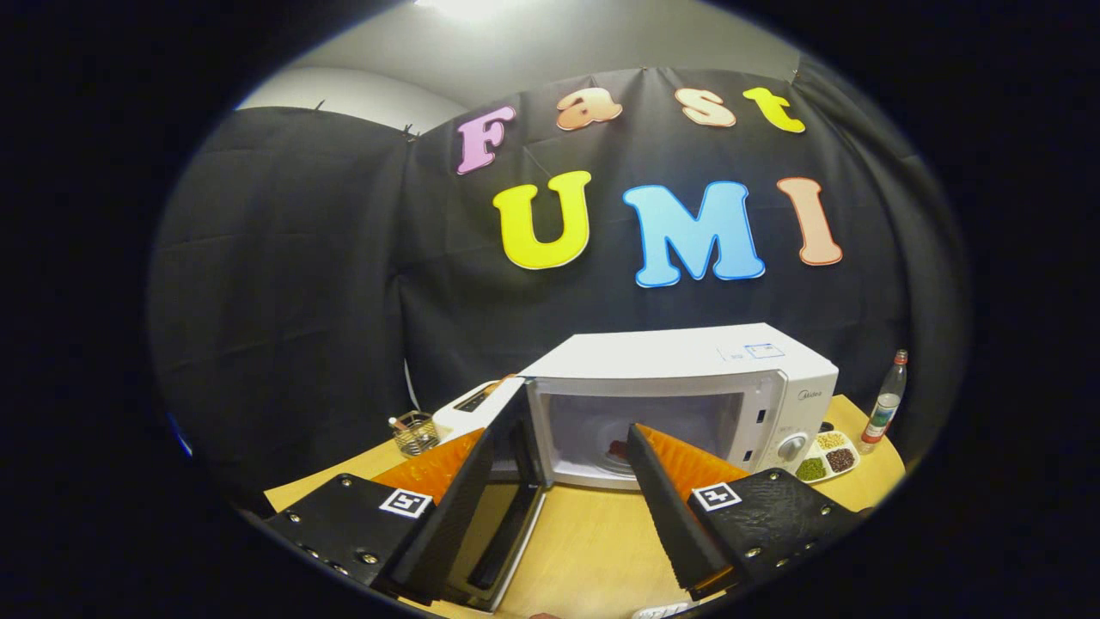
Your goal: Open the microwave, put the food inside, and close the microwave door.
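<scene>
A white microwave (687, 378) stands on the wooden table (593, 542), just beyond my fingers. Its door (507, 507) is swung wide open toward me and lies between my fingers, close along the inside of the left finger (430, 473). I cannot tell whether they touch. A small red piece of food (617, 449) rests on the turntable inside the cavity. My gripper (559, 434) is open and holds nothing. The right fingertip (679, 464) partly covers the lower front of the cavity.
A white toaster (468, 402) and a small wire basket (415, 432) sit left of the microwave. To its right are a divided tray of beans (827, 456) and a clear bottle (885, 402) near the table's edge.
</scene>
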`<state>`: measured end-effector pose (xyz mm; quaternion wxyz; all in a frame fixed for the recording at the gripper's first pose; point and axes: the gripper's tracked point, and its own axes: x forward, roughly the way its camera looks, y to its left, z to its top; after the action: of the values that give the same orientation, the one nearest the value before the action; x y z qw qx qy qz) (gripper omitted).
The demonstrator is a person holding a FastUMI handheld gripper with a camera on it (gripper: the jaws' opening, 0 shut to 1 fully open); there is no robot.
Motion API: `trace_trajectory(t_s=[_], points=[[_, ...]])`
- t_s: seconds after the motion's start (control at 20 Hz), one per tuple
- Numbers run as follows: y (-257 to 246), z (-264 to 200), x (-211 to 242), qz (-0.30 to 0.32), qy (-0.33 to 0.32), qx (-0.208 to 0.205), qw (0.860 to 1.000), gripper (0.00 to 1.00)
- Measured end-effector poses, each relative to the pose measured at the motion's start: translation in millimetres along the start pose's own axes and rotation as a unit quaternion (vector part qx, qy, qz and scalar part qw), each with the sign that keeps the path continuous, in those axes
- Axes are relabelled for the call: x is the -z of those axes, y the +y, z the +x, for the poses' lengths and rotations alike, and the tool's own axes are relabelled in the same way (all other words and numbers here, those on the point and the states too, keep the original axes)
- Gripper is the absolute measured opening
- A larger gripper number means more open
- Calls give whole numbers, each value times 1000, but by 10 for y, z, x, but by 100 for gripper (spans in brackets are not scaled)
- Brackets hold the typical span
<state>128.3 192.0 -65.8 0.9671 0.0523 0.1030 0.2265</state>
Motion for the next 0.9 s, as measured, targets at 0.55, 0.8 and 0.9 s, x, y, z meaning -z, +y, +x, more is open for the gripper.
trace_trajectory(t_s=[0.55, 0.8, 0.9], points=[[1349, -499, 48, -11, -9, -114, 993, 94], [1845, -594, 327, -12, 23, -164, 986, 92], [1957, -640, 467, -16, 36, -178, 983, 85]])
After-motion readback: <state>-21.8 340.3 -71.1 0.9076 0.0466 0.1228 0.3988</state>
